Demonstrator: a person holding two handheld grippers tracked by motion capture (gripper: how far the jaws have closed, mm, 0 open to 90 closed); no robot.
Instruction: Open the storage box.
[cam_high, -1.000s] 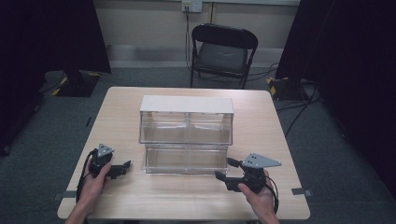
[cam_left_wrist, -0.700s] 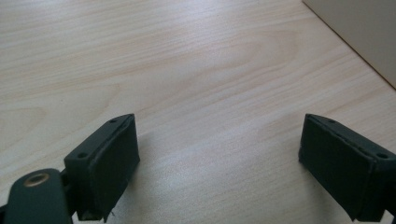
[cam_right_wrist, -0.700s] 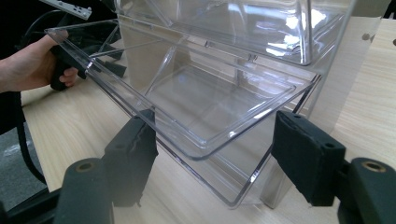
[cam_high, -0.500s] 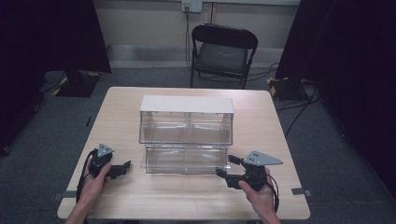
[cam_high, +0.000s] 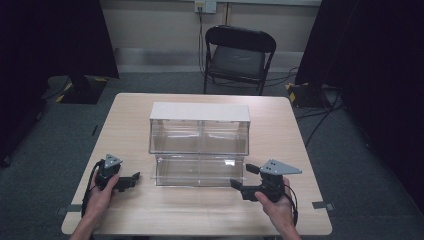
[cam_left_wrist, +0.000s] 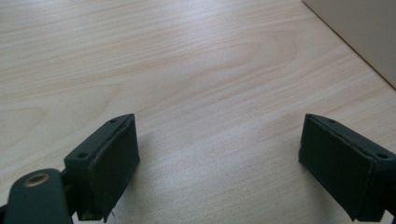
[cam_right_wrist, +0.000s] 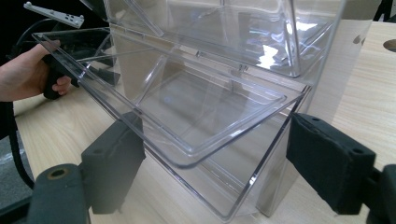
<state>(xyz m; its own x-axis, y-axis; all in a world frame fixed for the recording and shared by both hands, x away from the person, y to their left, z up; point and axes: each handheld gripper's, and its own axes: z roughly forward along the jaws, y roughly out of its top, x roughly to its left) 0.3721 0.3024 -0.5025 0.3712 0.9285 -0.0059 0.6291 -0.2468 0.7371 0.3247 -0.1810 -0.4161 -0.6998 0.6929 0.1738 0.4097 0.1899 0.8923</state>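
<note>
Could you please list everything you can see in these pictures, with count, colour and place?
Table: one, light wood, centre of the room.
Bin unit: one, clear plastic with a pale top, two tiers, on the middle of the table; lower flap tilted open toward the person.
Folding chair: one, black, beyond the table's far edge.
Curtains: black, at both sides of the room.
Wall socket: one, pale, on the far wall with a cable hanging down.
Left gripper: one, black, on the table left of the bin unit, jaws wide apart over bare wood.
Right gripper: one, black, at the unit's lower right corner; jaws have just been opening, with the flap's edge between them, untouched.
Hands: two, each holding a gripper.
</note>
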